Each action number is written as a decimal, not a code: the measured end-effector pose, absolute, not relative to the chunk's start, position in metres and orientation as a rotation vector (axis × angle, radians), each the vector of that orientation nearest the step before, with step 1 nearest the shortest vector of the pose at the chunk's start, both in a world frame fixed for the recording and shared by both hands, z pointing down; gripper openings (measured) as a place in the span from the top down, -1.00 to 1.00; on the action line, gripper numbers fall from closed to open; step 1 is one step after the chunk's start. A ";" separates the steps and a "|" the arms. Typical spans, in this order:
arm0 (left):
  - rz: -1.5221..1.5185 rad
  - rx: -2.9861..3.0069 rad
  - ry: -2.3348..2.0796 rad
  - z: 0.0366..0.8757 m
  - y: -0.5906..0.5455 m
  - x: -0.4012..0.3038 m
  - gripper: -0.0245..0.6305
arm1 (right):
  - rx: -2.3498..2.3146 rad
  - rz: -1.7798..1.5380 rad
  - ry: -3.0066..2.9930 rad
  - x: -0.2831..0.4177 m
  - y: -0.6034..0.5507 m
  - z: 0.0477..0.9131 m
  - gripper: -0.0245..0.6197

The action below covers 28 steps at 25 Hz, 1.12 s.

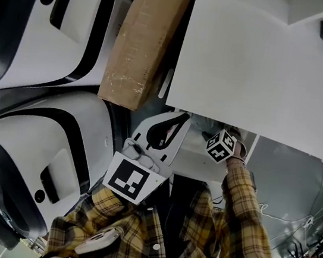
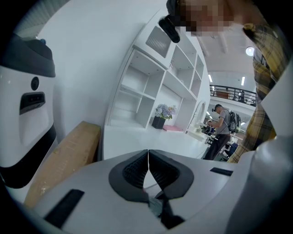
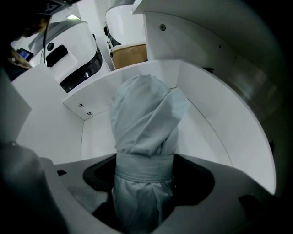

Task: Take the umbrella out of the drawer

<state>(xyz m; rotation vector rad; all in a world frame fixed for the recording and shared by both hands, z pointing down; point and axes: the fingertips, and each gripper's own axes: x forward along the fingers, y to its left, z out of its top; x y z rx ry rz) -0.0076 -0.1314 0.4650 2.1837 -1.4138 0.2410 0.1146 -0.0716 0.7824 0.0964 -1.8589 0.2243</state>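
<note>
Jaws of right gripper [image 3: 144, 170] clamp the strapped waist of pale grey folded fabric umbrella [image 3: 145, 116] between them, inside white open drawer [image 3: 219, 119]; best to lift straight, clear of walls ahead, left gripper [image 2: 147, 168] empty, jaws together.

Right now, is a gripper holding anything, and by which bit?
The right gripper holds the folded umbrella around its strap band; the left gripper is shut on nothing.

Left claw [image 2: 148, 160] closed, right claw [image 3: 144, 170] gripping
</note>
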 end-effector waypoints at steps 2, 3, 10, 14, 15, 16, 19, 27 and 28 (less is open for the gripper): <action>0.242 2.184 -1.415 0.464 -0.132 -0.008 0.85 | 0.095 0.222 -1.854 0.114 -0.072 0.782 -0.12; 0.242 2.186 -1.415 0.464 -0.132 -0.007 0.85 | 0.096 0.220 -1.852 0.115 -0.071 0.782 -0.12; 0.238 2.187 -1.413 0.462 -0.131 -0.007 0.85 | 0.120 0.220 -1.834 0.116 -0.073 0.781 -0.07; 0.236 2.197 -1.411 0.458 -0.131 -0.005 0.85 | 0.102 0.250 -1.812 0.116 -0.073 0.780 -0.04; 0.234 2.199 -1.414 0.457 -0.132 -0.006 0.85 | 0.099 0.257 -1.813 0.116 -0.072 0.779 -0.04; 0.231 2.200 -1.416 0.455 -0.132 -0.006 0.85 | 0.098 0.261 -1.813 0.116 -0.072 0.779 -0.04; 0.225 2.200 -1.423 0.452 -0.132 -0.007 0.85 | 0.094 0.263 -1.809 0.117 -0.071 0.776 -0.03; 0.203 2.227 -1.449 0.435 -0.137 -0.011 0.85 | 0.081 0.269 -1.836 0.113 -0.063 0.758 -0.03; 0.200 2.232 -1.453 0.432 -0.137 -0.012 0.85 | 0.080 0.268 -1.841 0.112 -0.063 0.755 -0.03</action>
